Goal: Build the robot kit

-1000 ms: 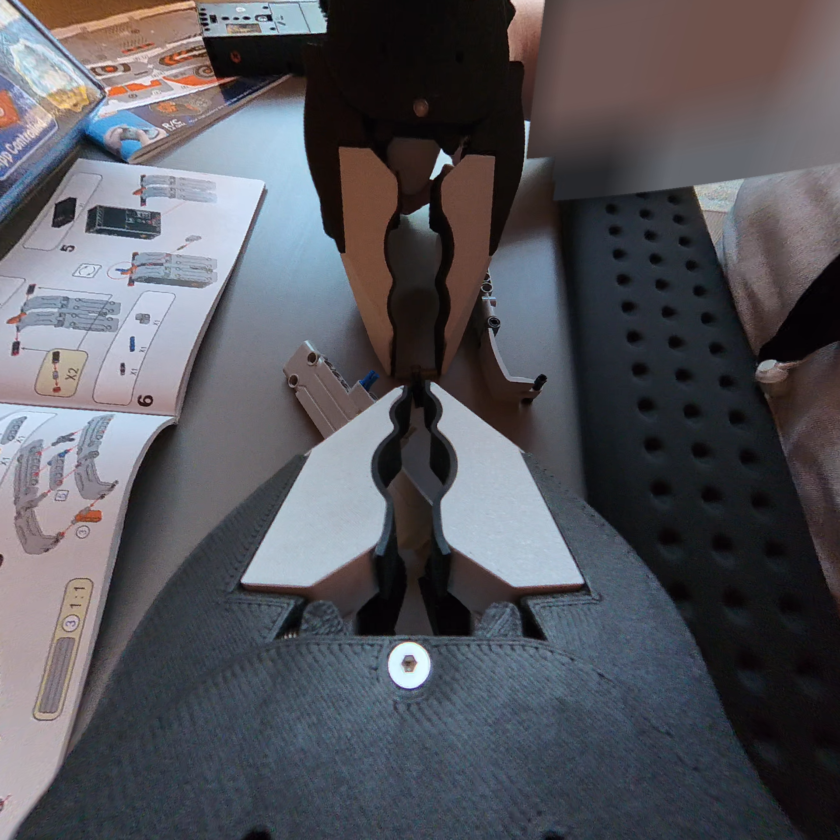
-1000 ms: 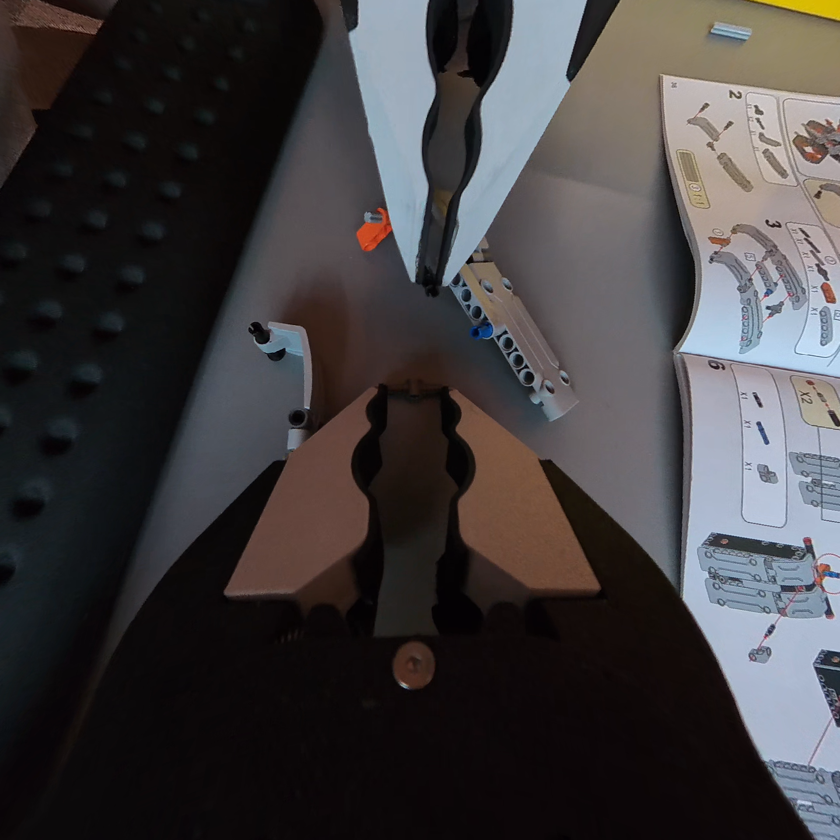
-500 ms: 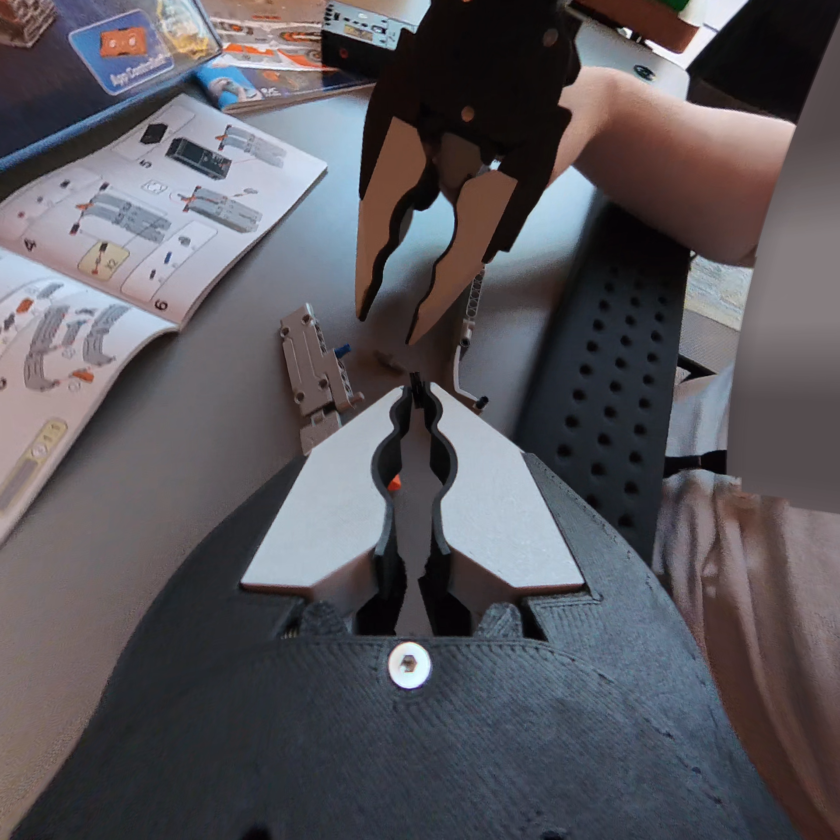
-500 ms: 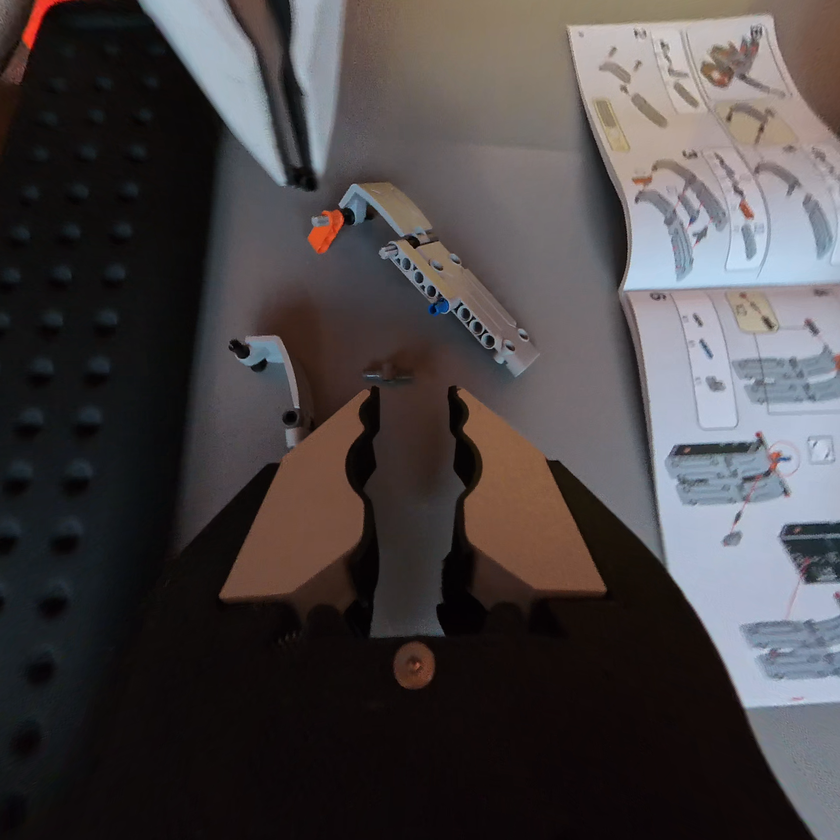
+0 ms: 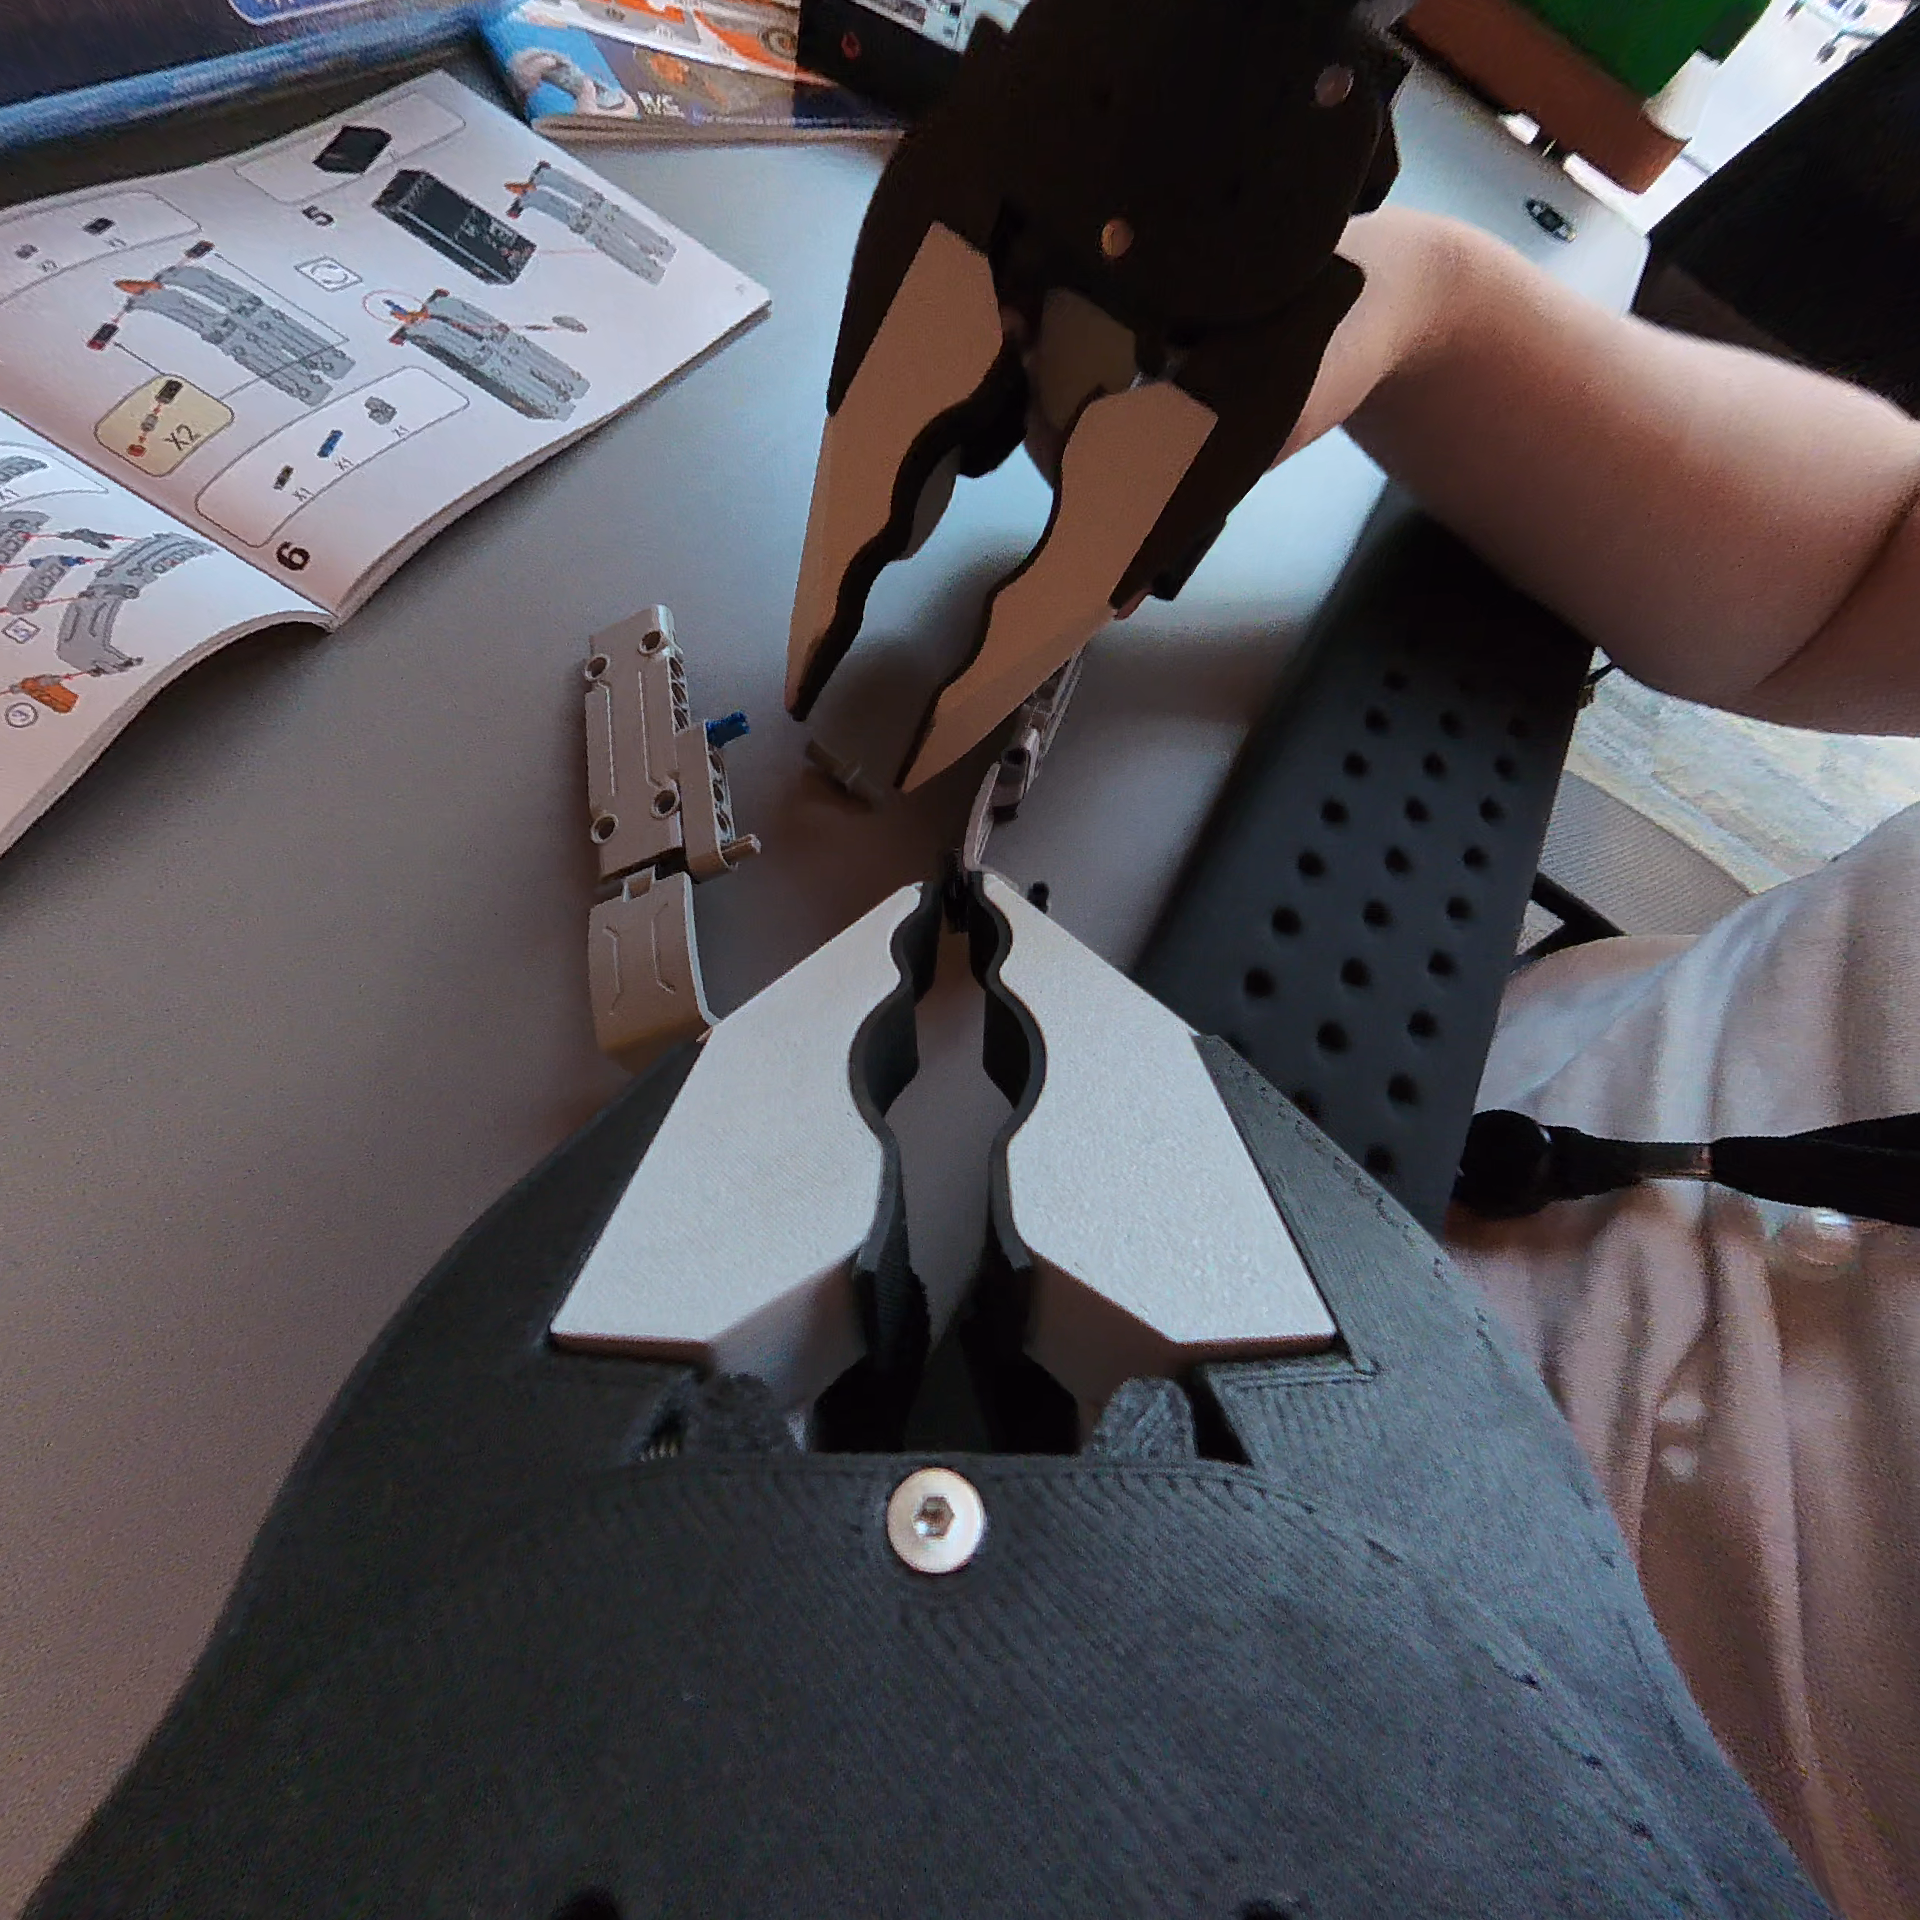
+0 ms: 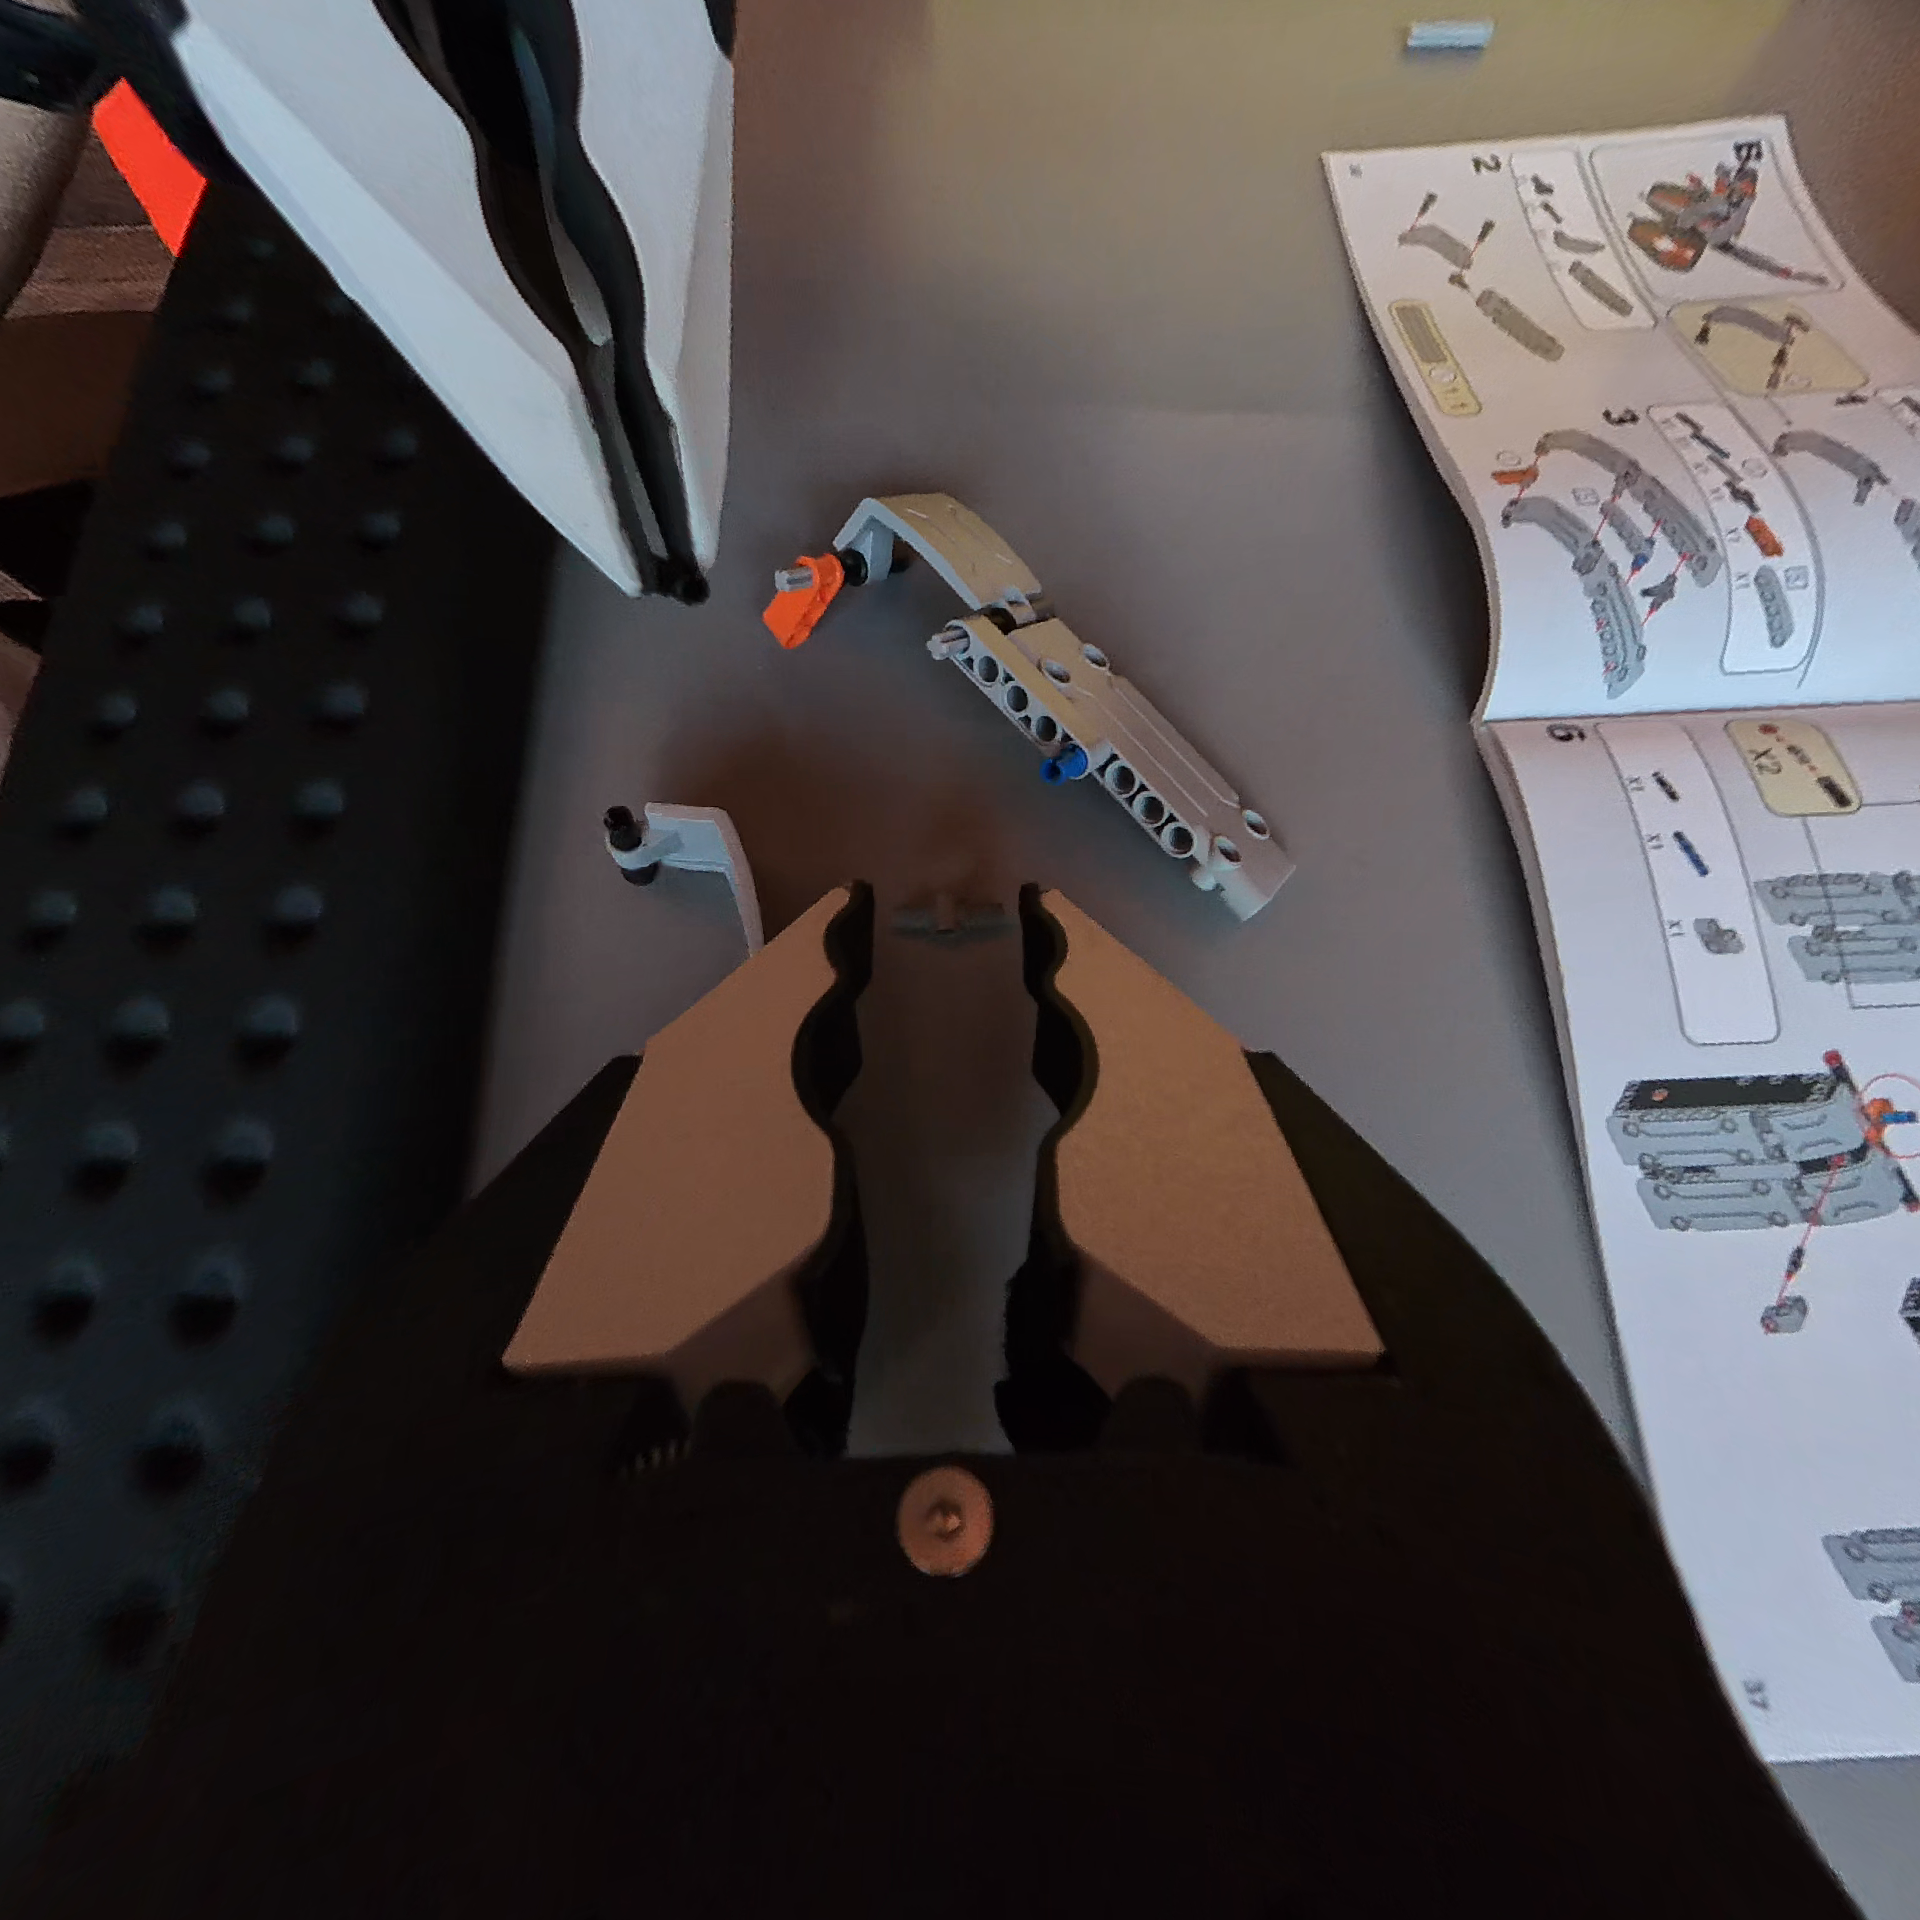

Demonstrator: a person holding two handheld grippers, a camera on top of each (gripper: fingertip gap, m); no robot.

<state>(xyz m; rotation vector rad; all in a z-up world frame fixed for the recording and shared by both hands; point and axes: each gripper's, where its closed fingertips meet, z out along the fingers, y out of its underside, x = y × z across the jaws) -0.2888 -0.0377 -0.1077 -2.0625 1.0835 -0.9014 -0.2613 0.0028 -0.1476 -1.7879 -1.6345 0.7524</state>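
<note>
My left gripper (image 5: 954,902) is shut on a small black pin, held above the grey table; it also shows in the right wrist view (image 6: 675,587). My right gripper (image 6: 943,896) is open, low over the table, with a small grey pin (image 6: 945,916) lying between its fingertips. It shows opposite in the left wrist view (image 5: 857,743). A grey beam assembly (image 6: 1101,748) with a blue pin and an orange connector (image 6: 800,608) lies just beyond it. A curved grey panel (image 6: 691,852) lies left of the right gripper.
An open instruction booklet (image 6: 1714,831) lies to the right of the parts and shows in the left wrist view (image 5: 312,364). A black studded mat (image 6: 208,831) runs along the other side. A person's forearm (image 5: 1610,468) reaches over it. Boxes stand at the far edge. Left tips to right tips: about 7 cm.
The two grippers met tip to tip, then drew apart. My right gripper opened and the small grey pin now lies on the table. My left gripper stayed shut and moved aside.
</note>
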